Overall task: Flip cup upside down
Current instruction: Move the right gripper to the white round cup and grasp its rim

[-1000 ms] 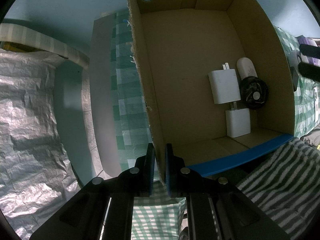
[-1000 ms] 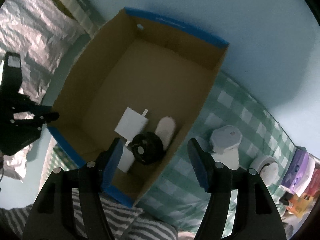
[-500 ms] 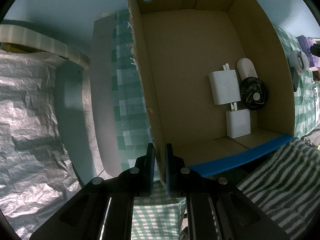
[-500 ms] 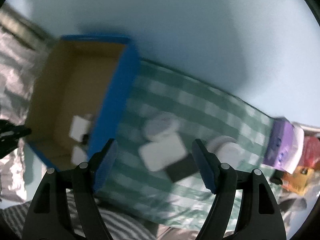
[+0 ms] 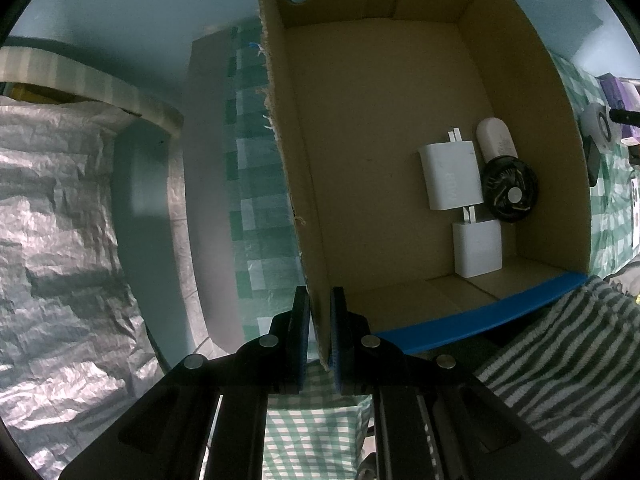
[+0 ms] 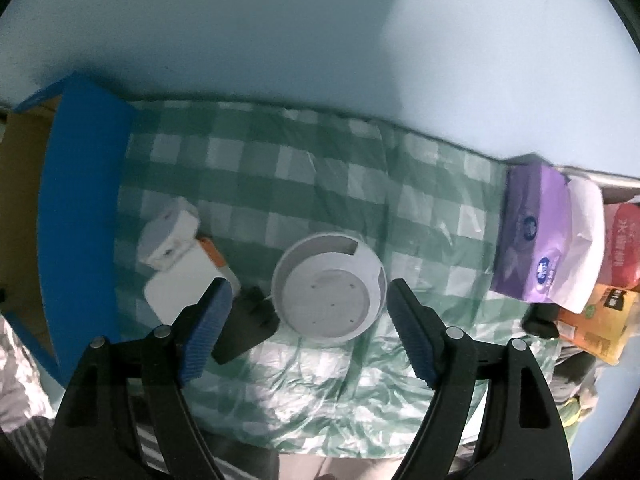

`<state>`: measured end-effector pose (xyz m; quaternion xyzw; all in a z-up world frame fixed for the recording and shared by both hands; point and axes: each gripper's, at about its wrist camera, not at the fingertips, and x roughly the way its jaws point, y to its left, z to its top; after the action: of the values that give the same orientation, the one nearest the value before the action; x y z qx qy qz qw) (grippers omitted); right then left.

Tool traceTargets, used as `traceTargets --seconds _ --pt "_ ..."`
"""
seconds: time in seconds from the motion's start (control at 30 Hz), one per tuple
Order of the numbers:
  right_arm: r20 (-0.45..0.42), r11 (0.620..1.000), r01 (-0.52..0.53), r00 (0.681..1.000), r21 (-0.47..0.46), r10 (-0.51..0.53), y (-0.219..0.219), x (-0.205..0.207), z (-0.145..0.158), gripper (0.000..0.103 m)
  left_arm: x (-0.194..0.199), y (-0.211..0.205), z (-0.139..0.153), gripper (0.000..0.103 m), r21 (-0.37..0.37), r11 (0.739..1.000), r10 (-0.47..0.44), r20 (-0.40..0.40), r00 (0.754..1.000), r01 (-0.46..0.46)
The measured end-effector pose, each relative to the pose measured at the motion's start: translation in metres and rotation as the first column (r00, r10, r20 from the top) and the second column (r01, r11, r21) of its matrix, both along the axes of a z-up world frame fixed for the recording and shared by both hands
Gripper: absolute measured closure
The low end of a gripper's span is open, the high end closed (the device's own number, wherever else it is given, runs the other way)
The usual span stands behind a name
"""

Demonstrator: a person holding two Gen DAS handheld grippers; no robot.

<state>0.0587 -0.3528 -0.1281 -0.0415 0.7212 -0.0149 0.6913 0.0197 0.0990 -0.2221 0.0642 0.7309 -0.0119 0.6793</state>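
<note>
The cup [image 6: 328, 284] is white and round and rests on the green checked cloth [image 6: 320, 176]. A flat disc with small dots faces the right wrist camera, and its rim has a notch. My right gripper [image 6: 308, 290] is open, one blue fingertip on each side of the cup, not touching it. My left gripper [image 5: 320, 300] is shut on the left wall of the cardboard box [image 5: 296, 160]. A sliver of the cup [image 5: 596, 128] shows past the box's right wall in the left wrist view.
The box holds two white chargers [image 5: 450, 176], a black fan [image 5: 508, 192] and a white oval thing [image 5: 496, 140]. Left of the cup lie a white device [image 6: 176, 256] and a black block [image 6: 244, 328]. Purple tissue packs [image 6: 532, 240] stand right. A striped towel [image 5: 560, 360] lies near.
My right gripper has swung right, from over the box to the cup, which now sits between its open fingers. The left gripper has stayed clamped on the box wall.
</note>
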Motion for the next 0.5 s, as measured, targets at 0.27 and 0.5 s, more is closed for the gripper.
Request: traceTargets --seconds 0.27,0.5 --pt "-0.064 0.998 0.057 0.996 0.042 -0.054 -0.018 0.002 -0.034 0.022 0.0 -0.001 0.0 0.094 0.003 1.0 0.008 0.001 1.0 -0.008" --pt "-0.078 0.998 0.055 0.996 0.022 -0.053 -0.019 0.01 -0.049 0.022 0.0 -0.002 0.0 0.091 0.004 1.0 0.011 0.001 1.0 -0.011"
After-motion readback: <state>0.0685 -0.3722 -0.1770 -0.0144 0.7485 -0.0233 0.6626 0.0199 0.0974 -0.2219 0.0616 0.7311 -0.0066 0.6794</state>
